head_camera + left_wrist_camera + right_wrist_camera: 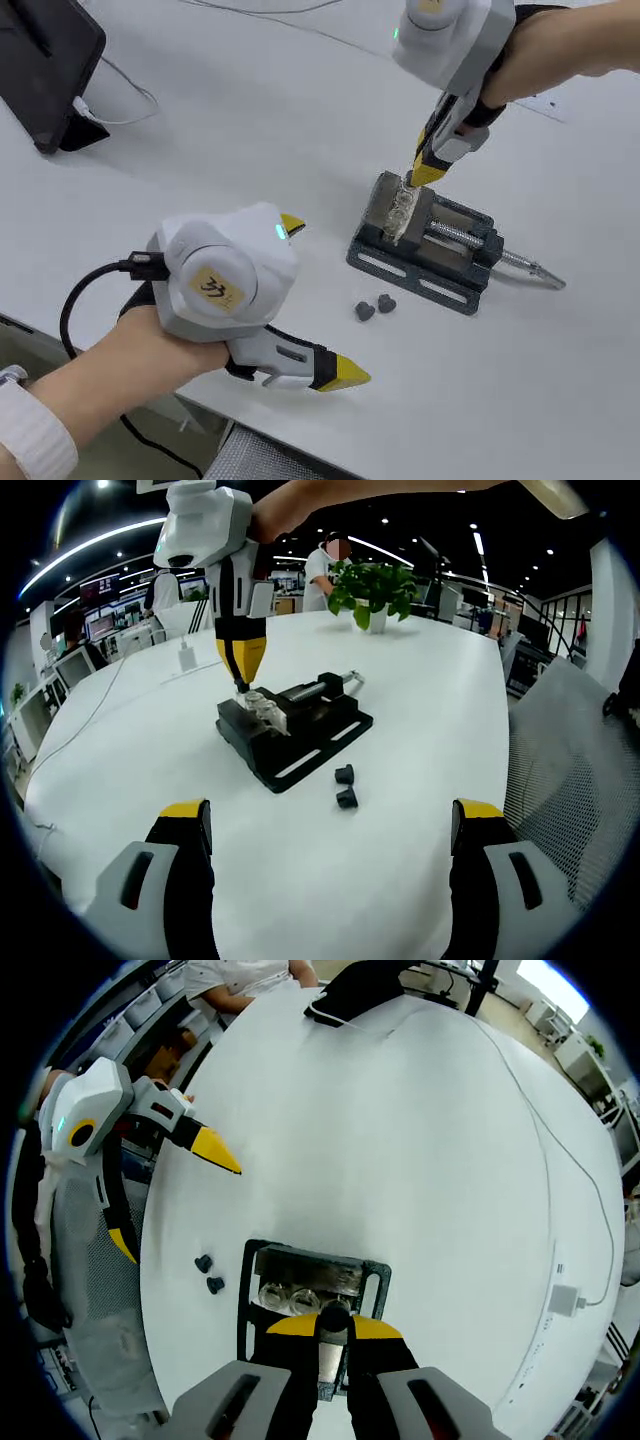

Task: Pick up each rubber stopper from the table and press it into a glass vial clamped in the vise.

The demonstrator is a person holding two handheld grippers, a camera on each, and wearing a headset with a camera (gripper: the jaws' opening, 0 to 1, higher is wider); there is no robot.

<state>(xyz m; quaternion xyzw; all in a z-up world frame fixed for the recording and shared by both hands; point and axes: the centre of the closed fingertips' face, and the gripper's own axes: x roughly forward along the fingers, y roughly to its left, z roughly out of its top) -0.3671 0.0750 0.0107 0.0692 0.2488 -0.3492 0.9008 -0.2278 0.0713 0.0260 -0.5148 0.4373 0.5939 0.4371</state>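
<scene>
Right gripper (pixel 322 1328), pinching a stopper (pixel 335 1317), is over the vials (pixel 285 1298) in the vise (pixel 245 1310), mid-frame. Two stoppers (pixel 365 311) wait on the table (pixel 250 130); left gripper (pixel 321 300) gapes wide, empty.

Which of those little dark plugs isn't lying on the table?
The plug pinched in the right claw, at the vials in the vise. The other two plugs lie loose on the table beside the vise.

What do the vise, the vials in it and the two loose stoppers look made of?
Vise: dark matte metal, probably painted or cast; its screw is bright bare steel. Vials: clear glass, see-through with glints. Stoppers: dull dark grey, likely rubber, though hard plastic can't be ruled out.
</scene>
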